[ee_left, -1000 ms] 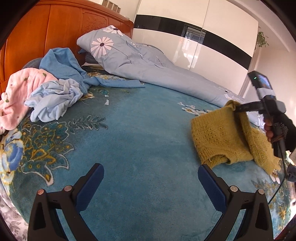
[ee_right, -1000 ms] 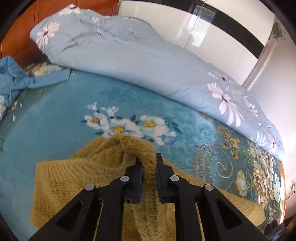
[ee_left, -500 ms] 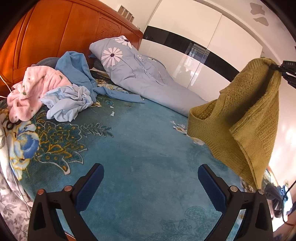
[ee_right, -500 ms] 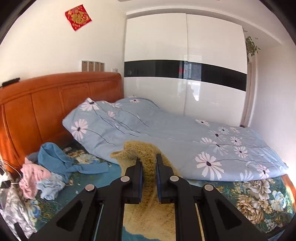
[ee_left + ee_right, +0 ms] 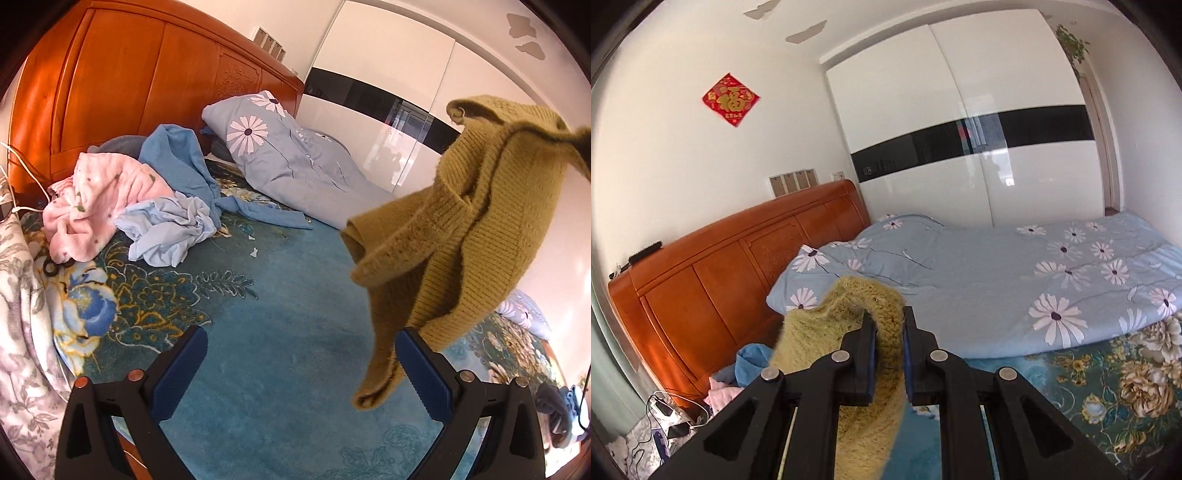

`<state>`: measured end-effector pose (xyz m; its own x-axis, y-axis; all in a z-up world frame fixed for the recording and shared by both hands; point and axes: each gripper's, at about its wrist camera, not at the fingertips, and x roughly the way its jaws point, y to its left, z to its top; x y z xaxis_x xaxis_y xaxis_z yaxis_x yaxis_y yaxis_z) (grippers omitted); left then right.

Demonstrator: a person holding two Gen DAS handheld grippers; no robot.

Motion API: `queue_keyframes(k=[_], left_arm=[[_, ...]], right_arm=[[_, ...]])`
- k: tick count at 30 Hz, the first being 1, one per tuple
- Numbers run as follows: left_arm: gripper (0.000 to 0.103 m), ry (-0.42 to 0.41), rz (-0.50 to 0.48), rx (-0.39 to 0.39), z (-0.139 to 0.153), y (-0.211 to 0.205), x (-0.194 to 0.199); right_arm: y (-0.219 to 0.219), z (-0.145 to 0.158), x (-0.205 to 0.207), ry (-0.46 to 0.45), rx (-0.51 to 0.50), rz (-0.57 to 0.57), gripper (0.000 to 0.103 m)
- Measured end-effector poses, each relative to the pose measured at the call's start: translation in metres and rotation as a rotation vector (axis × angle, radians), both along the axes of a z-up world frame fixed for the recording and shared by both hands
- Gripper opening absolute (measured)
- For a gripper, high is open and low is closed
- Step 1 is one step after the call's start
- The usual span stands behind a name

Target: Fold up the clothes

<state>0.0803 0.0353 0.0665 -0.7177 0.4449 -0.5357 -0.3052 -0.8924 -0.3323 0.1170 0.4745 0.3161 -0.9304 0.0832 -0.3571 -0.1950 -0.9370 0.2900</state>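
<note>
A mustard-yellow knitted sweater point(image 5: 476, 221) hangs in the air at the right of the left wrist view, its lower end dangling just in front of my left gripper's right finger. My right gripper point(image 5: 889, 332) is shut on a fold of the sweater point(image 5: 882, 306) and holds it high above the bed. My left gripper point(image 5: 301, 373) is open and empty, low over the teal floral blanket point(image 5: 277, 350), to the left of the hanging sweater.
A pile of pink point(image 5: 96, 206) and light blue clothes point(image 5: 173, 225) lies at the left by the wooden headboard point(image 5: 122, 92). A blue daisy-print duvet point(image 5: 1015, 288) runs along the far side of the bed. A white wardrobe point(image 5: 979, 129) stands behind.
My right gripper has lifted the sweater from the bed high into the air. The sweater has swung closer to my left gripper, which has risen a little.
</note>
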Motion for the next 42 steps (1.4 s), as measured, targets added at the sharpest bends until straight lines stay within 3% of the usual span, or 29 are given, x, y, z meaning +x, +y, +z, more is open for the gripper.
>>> queue_keyframes(k=[3, 6, 9, 13, 18, 20, 25, 27, 29, 32, 36, 42], left_arm=[[0.103, -0.022, -0.041, -0.038, -0.01, 0.021, -0.004], [0.103, -0.051, -0.094, -0.078, -0.023, 0.048, -0.01], [0.103, -0.072, -0.151, -0.129, -0.034, 0.078, -0.015], [0.103, -0.089, -0.224, -0.19, -0.045, 0.117, -0.025], [0.103, -0.068, -0.332, -0.273, -0.049, 0.166, -0.043], [0.103, -0.034, -0.37, -0.333, -0.052, 0.179, -0.048], [0.103, 0.045, -0.496, -0.504, -0.062, 0.204, -0.067], [0.103, 0.052, -0.577, -0.53, -0.066, 0.215, -0.077], [0.103, 0.077, -0.652, -0.563, -0.07, 0.228, -0.08], [0.103, 0.132, -0.747, -0.617, -0.074, 0.244, -0.081], [0.103, 0.167, -0.827, -0.66, -0.077, 0.258, -0.088], [0.103, 0.217, -0.909, -0.682, -0.083, 0.275, -0.085]], right_arm=[[0.058, -0.067, 0.014, -0.117, -0.051, -0.07, 0.012], [0.113, -0.154, 0.034, -0.264, -0.084, -0.171, 0.012], [0.165, -0.243, 0.063, -0.406, -0.182, -0.277, 0.012], [0.21, -0.324, 0.105, -0.48, -0.315, -0.363, 0.012], [0.209, -0.342, 0.123, -0.484, -0.296, -0.317, 0.016], [0.207, -0.344, 0.13, -0.487, -0.275, -0.296, 0.022], [0.2, -0.311, 0.138, -0.503, -0.098, -0.271, 0.023], [0.195, -0.3, 0.12, -0.515, -0.057, -0.197, 0.028], [0.188, -0.295, 0.089, -0.524, -0.041, -0.105, 0.04], [0.176, -0.297, 0.035, -0.537, -0.04, 0.052, 0.045], [0.163, -0.314, -0.028, -0.594, 0.002, 0.16, 0.045], [0.145, -0.326, -0.043, -0.645, 0.039, 0.221, 0.045]])
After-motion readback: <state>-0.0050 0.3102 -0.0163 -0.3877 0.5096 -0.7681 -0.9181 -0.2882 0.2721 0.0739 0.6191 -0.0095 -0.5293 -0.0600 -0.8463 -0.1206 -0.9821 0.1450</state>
